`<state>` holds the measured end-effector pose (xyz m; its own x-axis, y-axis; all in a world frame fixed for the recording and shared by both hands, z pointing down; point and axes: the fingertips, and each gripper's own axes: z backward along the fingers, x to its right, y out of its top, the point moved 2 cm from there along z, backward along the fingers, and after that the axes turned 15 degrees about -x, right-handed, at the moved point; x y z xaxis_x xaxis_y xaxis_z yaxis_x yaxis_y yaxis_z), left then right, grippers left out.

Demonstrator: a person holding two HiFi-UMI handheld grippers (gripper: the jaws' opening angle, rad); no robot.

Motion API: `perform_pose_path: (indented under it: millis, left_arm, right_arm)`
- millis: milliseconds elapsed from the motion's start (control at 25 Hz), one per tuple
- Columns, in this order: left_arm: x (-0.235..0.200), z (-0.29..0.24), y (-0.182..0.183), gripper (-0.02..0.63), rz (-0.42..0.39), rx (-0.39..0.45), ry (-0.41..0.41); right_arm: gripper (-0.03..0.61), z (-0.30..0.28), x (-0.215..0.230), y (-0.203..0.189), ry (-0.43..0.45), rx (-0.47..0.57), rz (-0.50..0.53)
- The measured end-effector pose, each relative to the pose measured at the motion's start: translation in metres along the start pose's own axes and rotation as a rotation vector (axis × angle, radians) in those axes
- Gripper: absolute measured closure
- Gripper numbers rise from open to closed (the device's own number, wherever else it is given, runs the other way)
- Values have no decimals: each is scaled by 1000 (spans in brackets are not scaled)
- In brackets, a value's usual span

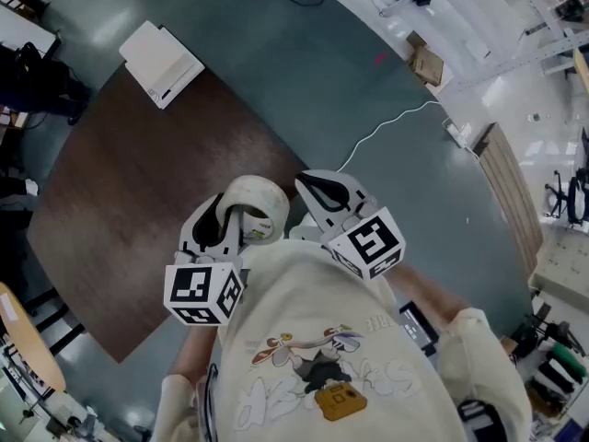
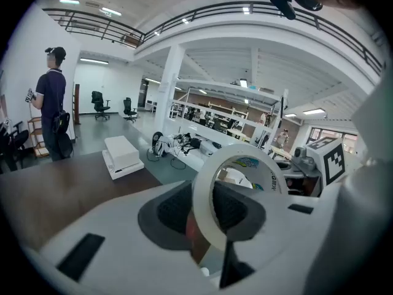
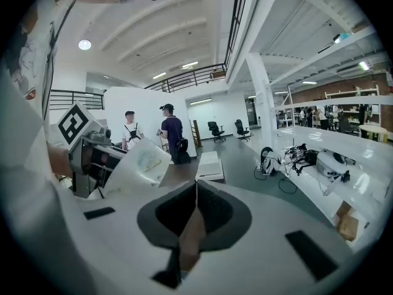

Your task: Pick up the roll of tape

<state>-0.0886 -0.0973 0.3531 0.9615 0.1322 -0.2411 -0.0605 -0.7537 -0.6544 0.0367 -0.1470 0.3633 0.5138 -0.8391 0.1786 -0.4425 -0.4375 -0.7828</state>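
The roll of tape (image 1: 255, 206) is a pale ring held up close to the person's chest. My left gripper (image 1: 236, 219) is shut on it, one jaw through the hole and one outside. In the left gripper view the ring (image 2: 258, 165) stands on edge between the dark pads of the left gripper (image 2: 212, 209), which press on its wall. My right gripper (image 1: 324, 191) hangs just right of the roll and holds nothing. In its own view the right gripper (image 3: 195, 192) has its pads closed together, and the roll (image 3: 138, 165) shows to its left.
Far below lies a brown table (image 1: 138, 210) with a white box (image 1: 161, 63) at its far corner. A white cable (image 1: 386, 127) runs over the grey floor. People (image 3: 172, 137) stand beyond the table, with chairs and benches behind them.
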Motion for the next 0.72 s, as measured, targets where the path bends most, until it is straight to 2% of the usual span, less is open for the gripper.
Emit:
perform_pose_path:
  millis: [280,520,720]
  left_arm:
    - [-12,31,26,522,9,27,-16]
    - [9,-9,-11,522,33,33,0]
    - [15,-3,-16,522,37,9,-7]
  right_arm:
    - [572,7,-20,36,22,10,6]
    - [572,6,6,-13,47,-9,33]
    - [572,13,-3,-12,57,-19,22]
